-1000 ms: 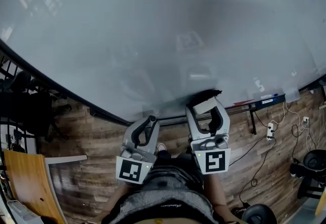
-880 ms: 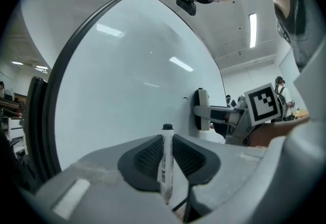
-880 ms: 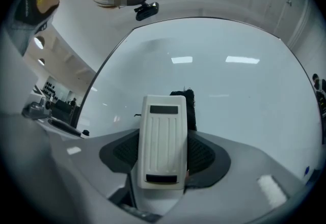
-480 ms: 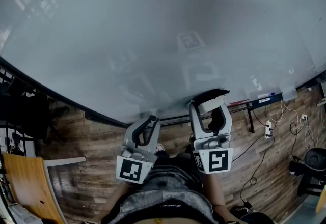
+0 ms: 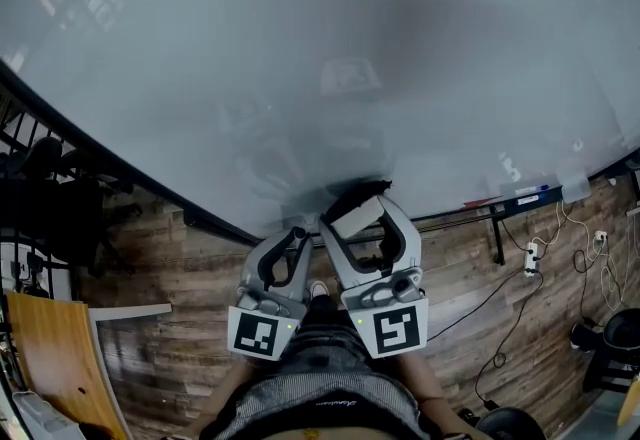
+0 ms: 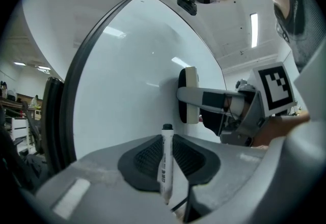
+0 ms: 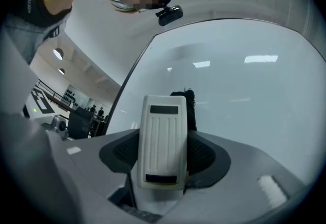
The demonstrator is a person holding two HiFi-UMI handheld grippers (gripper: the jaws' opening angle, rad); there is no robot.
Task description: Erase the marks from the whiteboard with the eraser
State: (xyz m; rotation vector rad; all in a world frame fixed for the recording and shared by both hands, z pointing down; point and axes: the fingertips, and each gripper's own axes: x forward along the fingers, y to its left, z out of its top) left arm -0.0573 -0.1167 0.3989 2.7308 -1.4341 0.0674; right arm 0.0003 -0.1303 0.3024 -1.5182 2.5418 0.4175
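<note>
The whiteboard (image 5: 320, 58) fills the head view and shows no marks that I can see. My right gripper (image 5: 358, 213) is shut on a cream eraser (image 7: 163, 141) with a black felt face, held near the board's lower edge; whether the felt touches the board I cannot tell. From the left gripper view the eraser (image 6: 189, 94) shows side-on against the board (image 6: 127, 90). Just left of it, my left gripper (image 5: 296, 240) is shut on a white marker (image 6: 166, 162) with a black cap, pointing at the board.
A marker tray (image 5: 515, 198) with pens runs along the board's lower right edge. A power strip and cables (image 5: 530, 258) hang against the wood-plank floor (image 5: 160, 268). A wooden panel (image 5: 50, 358) stands at the lower left. A dark railing (image 5: 40, 168) stands at the left.
My right gripper has slid left with the eraser along the board's lower edge, ending close beside the left gripper. The left gripper has stayed where it was.
</note>
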